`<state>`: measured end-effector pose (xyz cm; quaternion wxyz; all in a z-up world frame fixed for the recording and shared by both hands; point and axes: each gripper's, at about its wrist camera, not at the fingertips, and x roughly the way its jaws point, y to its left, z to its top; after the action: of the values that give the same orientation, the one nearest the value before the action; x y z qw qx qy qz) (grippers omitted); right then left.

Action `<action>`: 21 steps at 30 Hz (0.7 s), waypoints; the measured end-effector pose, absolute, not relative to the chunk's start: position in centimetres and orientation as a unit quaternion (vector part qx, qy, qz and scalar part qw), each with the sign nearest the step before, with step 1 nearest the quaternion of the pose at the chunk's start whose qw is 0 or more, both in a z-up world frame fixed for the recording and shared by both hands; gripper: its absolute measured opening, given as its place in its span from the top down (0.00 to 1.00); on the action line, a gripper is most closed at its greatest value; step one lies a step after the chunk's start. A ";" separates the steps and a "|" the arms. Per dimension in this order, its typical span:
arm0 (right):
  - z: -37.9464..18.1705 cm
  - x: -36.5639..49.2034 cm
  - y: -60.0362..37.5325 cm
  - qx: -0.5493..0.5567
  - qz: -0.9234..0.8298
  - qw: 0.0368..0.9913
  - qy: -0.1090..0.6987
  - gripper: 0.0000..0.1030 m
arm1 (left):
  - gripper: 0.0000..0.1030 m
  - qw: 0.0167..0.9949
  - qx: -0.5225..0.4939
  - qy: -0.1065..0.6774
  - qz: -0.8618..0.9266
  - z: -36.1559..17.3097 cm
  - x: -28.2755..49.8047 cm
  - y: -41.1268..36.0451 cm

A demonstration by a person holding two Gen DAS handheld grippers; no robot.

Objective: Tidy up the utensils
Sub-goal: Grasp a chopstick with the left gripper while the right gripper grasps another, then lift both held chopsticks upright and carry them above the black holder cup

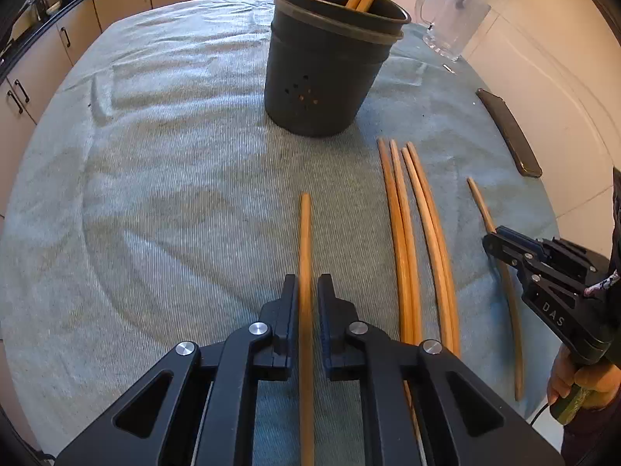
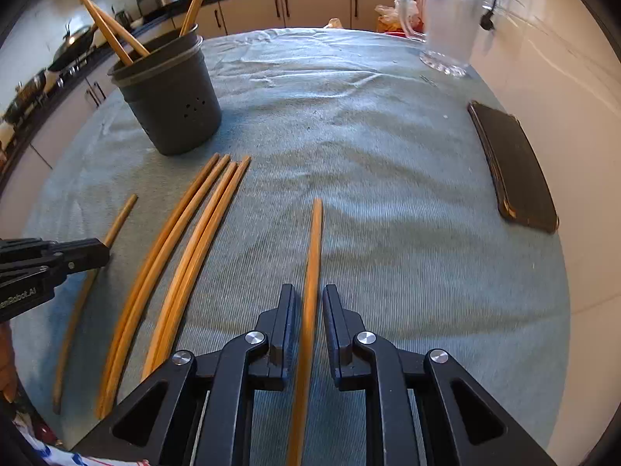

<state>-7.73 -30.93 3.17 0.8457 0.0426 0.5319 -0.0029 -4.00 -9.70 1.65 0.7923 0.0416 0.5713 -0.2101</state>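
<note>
A dark utensil pot stands on the cloth and holds several wooden chopsticks; it also shows in the right wrist view. More chopsticks lie on the cloth in a group. My left gripper is open, its fingers either side of a single chopstick that lies between them. My right gripper is open around another single chopstick. The right gripper shows in the left wrist view, over that chopstick. The left gripper shows in the right wrist view.
A pale blue-green cloth covers the round table. A glass mug stands at the far right. A dark flat case lies near the right edge. Kitchen cabinets run behind.
</note>
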 end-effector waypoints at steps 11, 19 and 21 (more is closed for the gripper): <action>3.0 -5.0 -30.2 0.008 0.014 0.848 0.529 0.82 | 0.91 0.811 0.026 0.544 -0.215 1.7 -3.5 -9.3; 3.7 -6.2 -30.3 0.040 0.020 0.867 0.497 0.94 | 0.95 0.835 0.005 0.509 -0.206 3.9 -4.6 -7.7; 4.7 -6.9 -30.2 0.045 0.023 0.877 0.479 0.94 | 0.95 0.847 0.003 0.488 -0.208 5.6 -5.4 -7.1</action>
<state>-6.90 -30.22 4.71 0.8766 0.0451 0.4786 0.0234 -5.41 -7.06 5.56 0.8474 0.0029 0.4884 -0.2083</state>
